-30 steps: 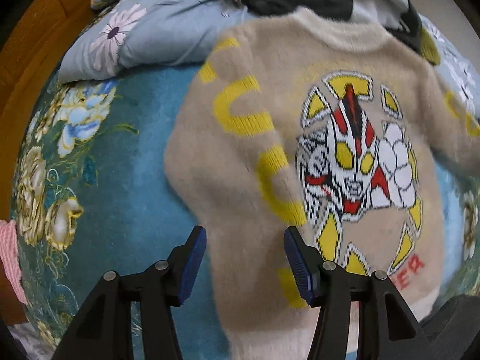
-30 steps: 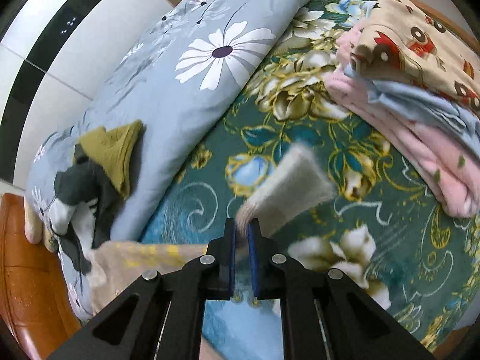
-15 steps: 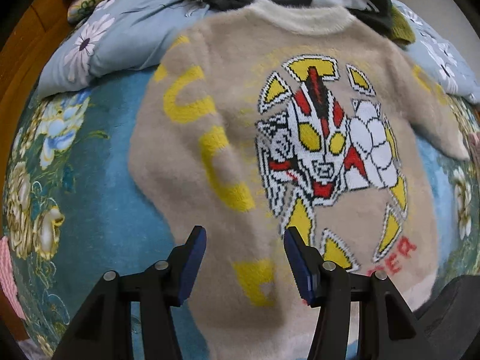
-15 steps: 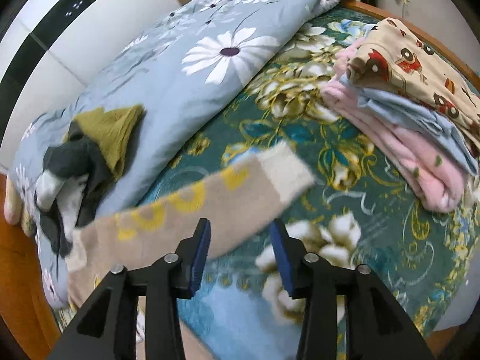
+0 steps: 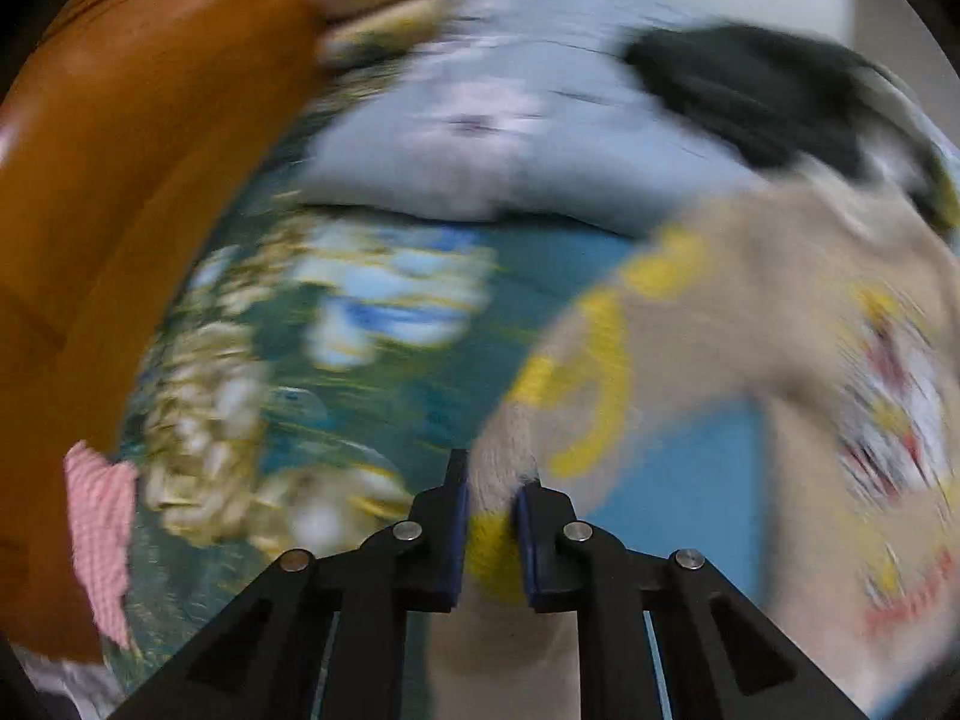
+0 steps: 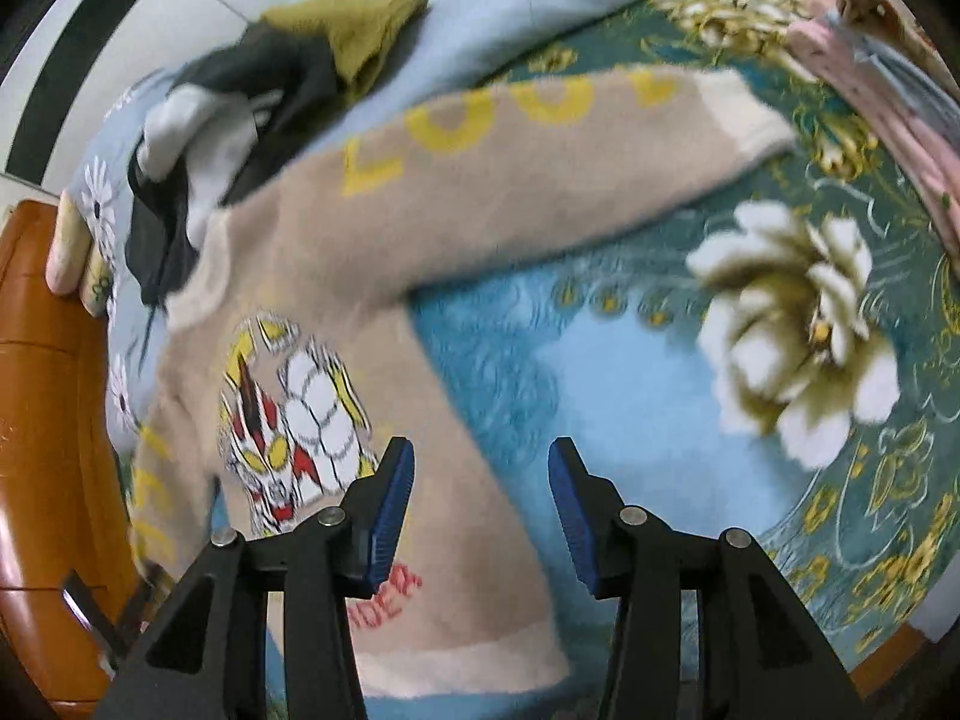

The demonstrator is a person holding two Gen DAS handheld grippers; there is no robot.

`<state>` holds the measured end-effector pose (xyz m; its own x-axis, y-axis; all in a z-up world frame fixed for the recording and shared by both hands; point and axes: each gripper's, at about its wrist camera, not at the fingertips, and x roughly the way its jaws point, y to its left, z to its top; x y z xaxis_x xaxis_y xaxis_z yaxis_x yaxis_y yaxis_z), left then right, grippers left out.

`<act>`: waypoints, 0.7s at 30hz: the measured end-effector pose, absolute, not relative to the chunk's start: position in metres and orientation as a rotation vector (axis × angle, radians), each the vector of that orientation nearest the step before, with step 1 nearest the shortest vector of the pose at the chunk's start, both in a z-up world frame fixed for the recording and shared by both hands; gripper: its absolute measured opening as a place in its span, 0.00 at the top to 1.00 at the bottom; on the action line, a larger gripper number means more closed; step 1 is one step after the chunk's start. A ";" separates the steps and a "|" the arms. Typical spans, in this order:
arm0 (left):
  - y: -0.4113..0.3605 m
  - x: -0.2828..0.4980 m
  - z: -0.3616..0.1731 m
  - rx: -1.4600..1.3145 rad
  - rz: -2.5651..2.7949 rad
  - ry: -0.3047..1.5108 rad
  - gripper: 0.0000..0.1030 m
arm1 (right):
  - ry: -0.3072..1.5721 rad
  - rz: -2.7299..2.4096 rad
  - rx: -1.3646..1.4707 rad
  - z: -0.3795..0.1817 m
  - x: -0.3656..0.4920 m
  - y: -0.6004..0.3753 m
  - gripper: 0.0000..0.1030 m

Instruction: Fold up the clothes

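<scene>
The left gripper (image 5: 489, 516) sits low at the near edge of its view with its blue-padded fingers (image 5: 457, 531) pinching a sleeve (image 5: 570, 396) of the beige sweater (image 5: 780, 324), the fuzzy cloth with a yellow patch bunched between the pads; the whole view is smeared with motion blur. The right gripper (image 6: 480, 510) hovers above the sweater's lower body with its jaws spread wide and nothing between them. In the right wrist view the sweater (image 6: 336, 276) lies face up on the teal floral bedspread (image 6: 798, 324), its other sleeve (image 6: 540, 138) stretched out flat toward the far right, marked with yellow letters and ending in a cream cuff. A cartoon hero figure (image 6: 288, 420) in red, white and yellow fills the chest, with red letters near the cream hem. Beyond the collar, a light blue quilt (image 6: 510, 0) with white daisies lies across the far side, and on it rests a heap of dark, white and olive clothes (image 6: 252, 78). At the far right sits a stack of folded pink garments (image 6: 870, 78). An orange-brown wooden bed frame (image 6: 42, 396) borders the left. The sweater is thick and fluffy; the bedspread looks short-piled.
</scene>
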<state>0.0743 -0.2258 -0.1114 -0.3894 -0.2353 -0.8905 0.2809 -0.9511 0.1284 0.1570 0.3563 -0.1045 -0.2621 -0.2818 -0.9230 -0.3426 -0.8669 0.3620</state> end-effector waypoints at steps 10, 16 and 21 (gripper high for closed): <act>-0.238 0.100 -0.116 1.634 -2.424 0.730 0.56 | 0.768 2.261 -1.943 -0.134 0.161 0.342 0.53; -0.137 0.118 -0.172 2.028 -2.437 0.786 0.55 | 0.654 2.160 -2.099 -0.164 0.147 0.323 0.53; -0.099 0.121 -0.195 2.135 -2.371 0.812 0.57 | 0.699 2.113 -2.150 -0.183 0.145 0.311 0.55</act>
